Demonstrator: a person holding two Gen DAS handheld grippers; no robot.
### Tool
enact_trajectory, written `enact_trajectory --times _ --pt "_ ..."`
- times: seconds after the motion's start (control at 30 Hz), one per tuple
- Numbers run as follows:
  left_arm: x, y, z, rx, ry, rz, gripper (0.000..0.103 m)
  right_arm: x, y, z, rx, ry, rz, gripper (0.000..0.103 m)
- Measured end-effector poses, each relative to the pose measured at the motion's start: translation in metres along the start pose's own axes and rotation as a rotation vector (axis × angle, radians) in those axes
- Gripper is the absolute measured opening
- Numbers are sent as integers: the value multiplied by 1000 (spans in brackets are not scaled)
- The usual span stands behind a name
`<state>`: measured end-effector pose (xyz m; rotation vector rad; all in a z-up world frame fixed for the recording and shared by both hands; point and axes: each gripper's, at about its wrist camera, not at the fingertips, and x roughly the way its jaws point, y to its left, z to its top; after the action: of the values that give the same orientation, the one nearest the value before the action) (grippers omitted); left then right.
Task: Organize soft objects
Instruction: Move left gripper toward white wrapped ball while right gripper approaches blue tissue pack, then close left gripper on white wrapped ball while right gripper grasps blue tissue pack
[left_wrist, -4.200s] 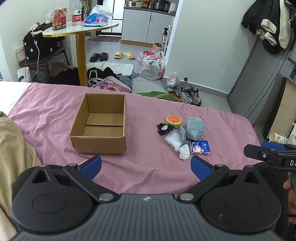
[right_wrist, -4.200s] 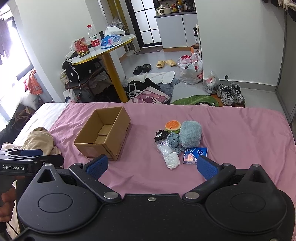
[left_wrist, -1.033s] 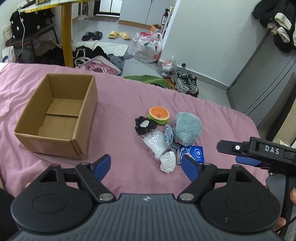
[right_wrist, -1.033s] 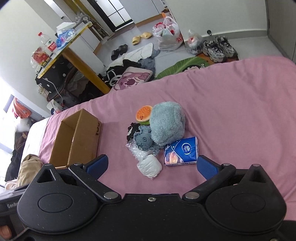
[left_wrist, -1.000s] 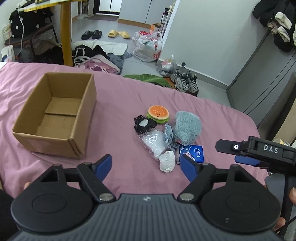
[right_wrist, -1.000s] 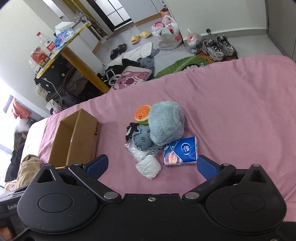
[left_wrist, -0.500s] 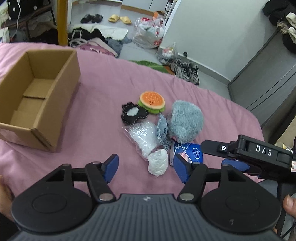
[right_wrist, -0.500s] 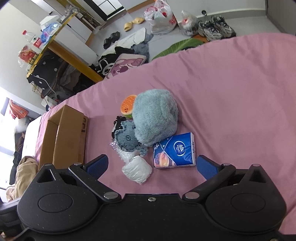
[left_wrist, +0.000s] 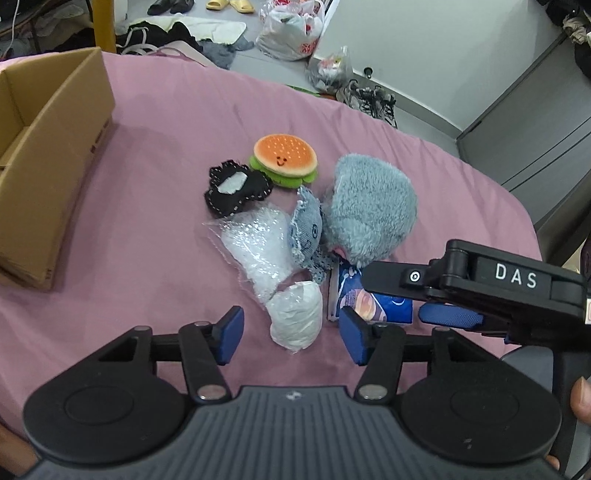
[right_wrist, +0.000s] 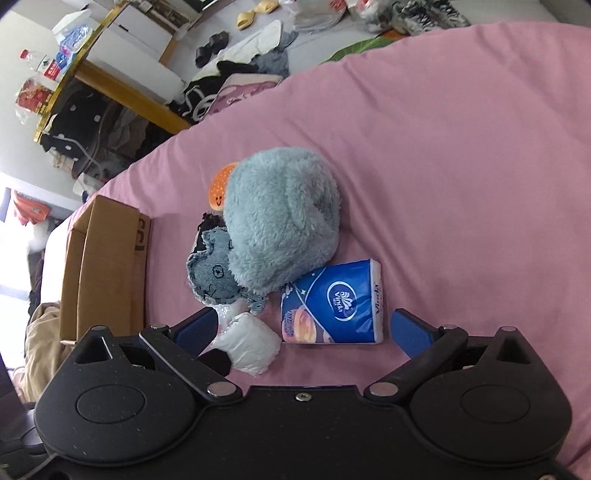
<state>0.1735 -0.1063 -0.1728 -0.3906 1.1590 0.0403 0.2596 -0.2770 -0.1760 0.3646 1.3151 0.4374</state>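
White bundle (left_wrist: 295, 319) sits between left gripper's (left_wrist: 291, 334) open jaws (right gripper (right_wrist: 301, 326) also open, empty).

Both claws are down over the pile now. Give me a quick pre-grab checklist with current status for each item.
1. Left claw open: ok.
2. White wad lined up between the left claw's fingers: ok.
3. Right claw open: ok.
4. Tissue pack lined up within the right claw: ok.
5. Claws apart from each other: not ok, the right one hangs close over the pack beside the left.
6. Cardboard box open, with room: ok in the part shown.
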Motion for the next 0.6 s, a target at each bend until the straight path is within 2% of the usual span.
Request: enact_trajectory --times 0.37,0.43,0.6 --pt "28 -1 0 -13 25 -4 45 14 -7 5 -2 49 2 100" --pt "32 0 0 -12 28 0 36 17 -8 6 -5 57 -7 99" --pt "29 1 -2 -9 14 11 35 21 -7 8 -16 68 -36 97"
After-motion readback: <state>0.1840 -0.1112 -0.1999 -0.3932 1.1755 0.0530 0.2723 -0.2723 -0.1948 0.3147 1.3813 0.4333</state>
